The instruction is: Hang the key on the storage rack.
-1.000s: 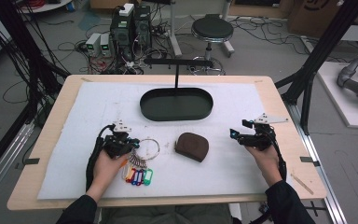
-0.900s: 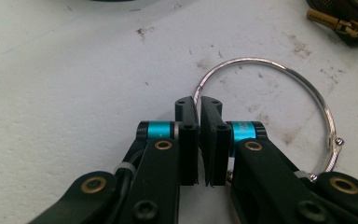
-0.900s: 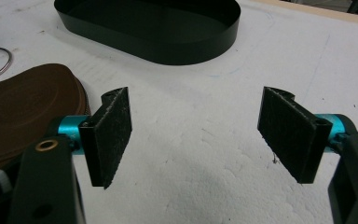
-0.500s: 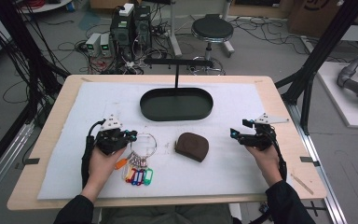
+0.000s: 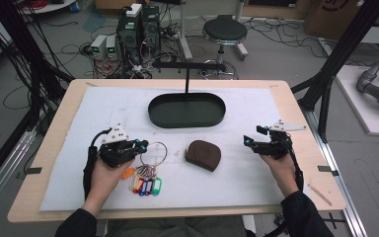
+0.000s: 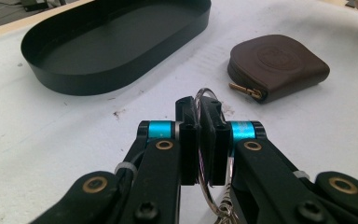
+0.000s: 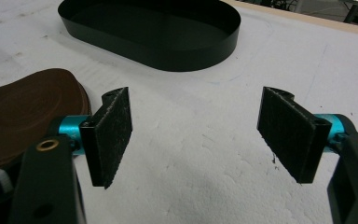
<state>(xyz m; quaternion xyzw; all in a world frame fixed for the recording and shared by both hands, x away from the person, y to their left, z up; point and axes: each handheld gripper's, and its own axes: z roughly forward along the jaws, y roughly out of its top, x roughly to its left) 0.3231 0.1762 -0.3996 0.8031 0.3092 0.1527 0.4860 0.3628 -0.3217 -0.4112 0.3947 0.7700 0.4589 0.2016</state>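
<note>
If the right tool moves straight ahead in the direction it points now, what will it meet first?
Probably the black oval metal tray. The right tool stands open over bare white table cover, and the tray lies ahead. The brown leather pouch sits left of that line. Depth is uncertain.

no readable text, embossed round stamp on brown pouch too faint to read

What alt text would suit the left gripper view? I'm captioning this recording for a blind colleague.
The left gripper has its two black jaws shut on a metal key ring, seen close up above a white table cover. Beyond it lie an empty black oval tray at upper left and a zipped brown leather pouch at upper right.
</note>
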